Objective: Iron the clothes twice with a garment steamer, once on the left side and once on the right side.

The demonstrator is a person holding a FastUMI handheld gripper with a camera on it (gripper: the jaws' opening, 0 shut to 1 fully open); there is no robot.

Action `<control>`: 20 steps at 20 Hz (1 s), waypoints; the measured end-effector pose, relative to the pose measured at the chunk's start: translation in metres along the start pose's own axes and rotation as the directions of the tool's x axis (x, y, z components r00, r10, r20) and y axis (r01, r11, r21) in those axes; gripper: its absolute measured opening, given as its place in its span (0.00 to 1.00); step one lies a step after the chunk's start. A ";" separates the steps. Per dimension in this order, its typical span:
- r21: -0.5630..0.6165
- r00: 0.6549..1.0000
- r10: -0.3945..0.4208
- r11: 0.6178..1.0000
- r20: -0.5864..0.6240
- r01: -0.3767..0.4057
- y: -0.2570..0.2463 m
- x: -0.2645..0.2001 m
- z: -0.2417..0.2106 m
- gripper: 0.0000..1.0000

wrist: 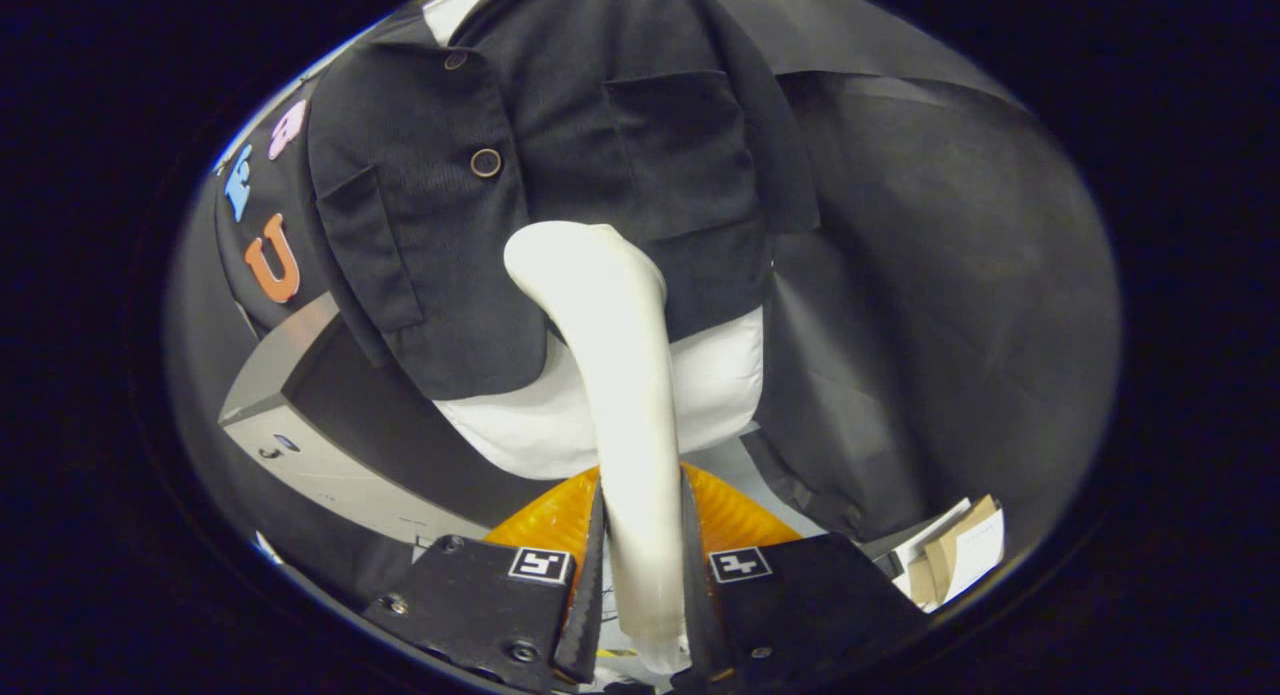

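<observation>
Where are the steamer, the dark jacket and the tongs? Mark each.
steamer (625, 375): gripper view, middle of its white handle, clamped between both fingers.
dark jacket (570, 105): gripper view, front panel beside the buttons.
tongs (640, 565): gripper view, midway between fingertips.

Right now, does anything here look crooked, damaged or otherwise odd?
Nothing looks damaged or spilled. The gripper is shut on the white steamer, whose head rests against the dark jacket. The jacket hangs a bit tilted over a white shirt.

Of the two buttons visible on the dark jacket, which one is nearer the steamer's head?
The lower button, ringed, sits just above the steamer head; the other is up by the collar. The gripper clamps the steamer's handle.
</observation>
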State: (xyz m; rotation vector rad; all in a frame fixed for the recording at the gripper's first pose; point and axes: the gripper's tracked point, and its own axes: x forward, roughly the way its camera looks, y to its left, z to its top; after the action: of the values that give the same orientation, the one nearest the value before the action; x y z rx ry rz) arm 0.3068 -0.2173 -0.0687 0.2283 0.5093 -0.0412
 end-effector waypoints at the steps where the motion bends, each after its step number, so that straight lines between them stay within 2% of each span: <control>1: 0.003 1.000 0.002 1.000 0.007 -0.002 0.001 -0.006 -0.005 0.37; 7: 0.038 0.997 -0.033 0.999 0.066 0.031 0.024 -0.064 -0.051 0.37; 12: 0.032 0.989 -0.064 0.998 0.130 0.060 0.071 -0.126 -0.107 0.37; 20: -0.098 0.989 -0.022 0.995 0.147 0.037 0.147 -0.211 -0.190 0.37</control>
State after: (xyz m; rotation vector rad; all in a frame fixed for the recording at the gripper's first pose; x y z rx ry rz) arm 0.0454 -0.0349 -0.0967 0.1184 0.3677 -0.0607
